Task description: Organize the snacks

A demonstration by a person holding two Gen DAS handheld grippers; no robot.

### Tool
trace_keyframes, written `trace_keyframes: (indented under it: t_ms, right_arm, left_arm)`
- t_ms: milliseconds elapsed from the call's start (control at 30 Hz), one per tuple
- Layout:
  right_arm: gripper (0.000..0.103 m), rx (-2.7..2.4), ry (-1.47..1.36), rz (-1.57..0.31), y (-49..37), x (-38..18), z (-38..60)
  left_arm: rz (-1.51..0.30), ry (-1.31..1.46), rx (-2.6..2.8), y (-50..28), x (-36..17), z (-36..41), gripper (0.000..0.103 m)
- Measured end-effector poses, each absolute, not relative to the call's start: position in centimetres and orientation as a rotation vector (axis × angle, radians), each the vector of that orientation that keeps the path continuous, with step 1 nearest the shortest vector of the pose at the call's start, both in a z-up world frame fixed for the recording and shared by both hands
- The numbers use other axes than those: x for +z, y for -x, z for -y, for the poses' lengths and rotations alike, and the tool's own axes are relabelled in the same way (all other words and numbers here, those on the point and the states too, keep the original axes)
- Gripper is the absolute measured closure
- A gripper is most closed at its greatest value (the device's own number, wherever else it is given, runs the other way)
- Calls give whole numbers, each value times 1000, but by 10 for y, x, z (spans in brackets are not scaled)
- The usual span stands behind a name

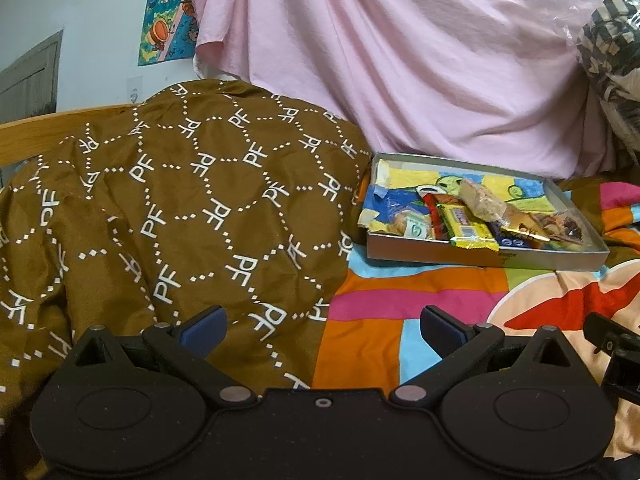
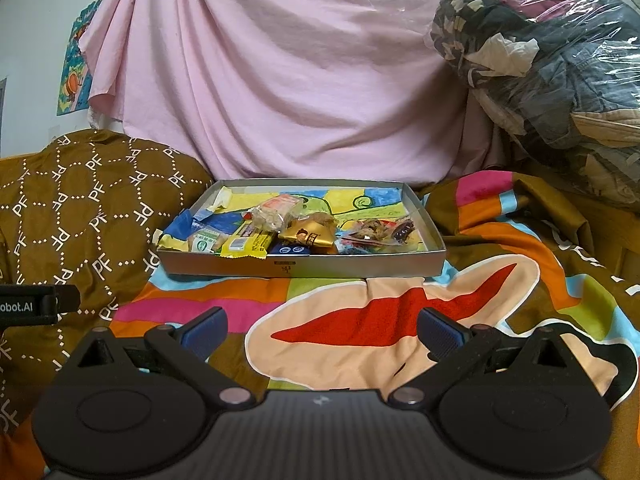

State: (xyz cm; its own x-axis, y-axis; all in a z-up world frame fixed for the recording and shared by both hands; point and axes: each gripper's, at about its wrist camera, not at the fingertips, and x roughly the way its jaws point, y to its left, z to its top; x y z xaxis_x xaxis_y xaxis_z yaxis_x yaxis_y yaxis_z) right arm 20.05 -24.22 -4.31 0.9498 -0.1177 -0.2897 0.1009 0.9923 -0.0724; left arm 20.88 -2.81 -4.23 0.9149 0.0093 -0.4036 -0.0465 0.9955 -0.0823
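We hold both claws low over the colourful bedspread (image 2: 340, 292), left gripper (image 1: 322, 326) and right gripper (image 2: 322, 328) spread wide, nothing between the fingers. Ahead, the shallow grey tray (image 2: 300, 267) holds the snack packets (image 2: 280, 228), beside the brown cushion (image 1: 180, 208).

You're in a home bedroom: a bed with a bright patchwork cover (image 2: 360, 292), a brown monogrammed pillow (image 1: 180, 208), a cartoon poster (image 1: 168, 12) on the wall, and bagged clothes (image 2: 552, 80) piled at the bed's far right corner.
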Motion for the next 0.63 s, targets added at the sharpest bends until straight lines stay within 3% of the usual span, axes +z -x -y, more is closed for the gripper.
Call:
trace_keyframes:
  t_ms: [633]
  right_arm:
    - [0, -106, 66, -304, -201, -44, 240]
  left_arm:
    - [-418, 53, 30, -207, -42, 32, 1]
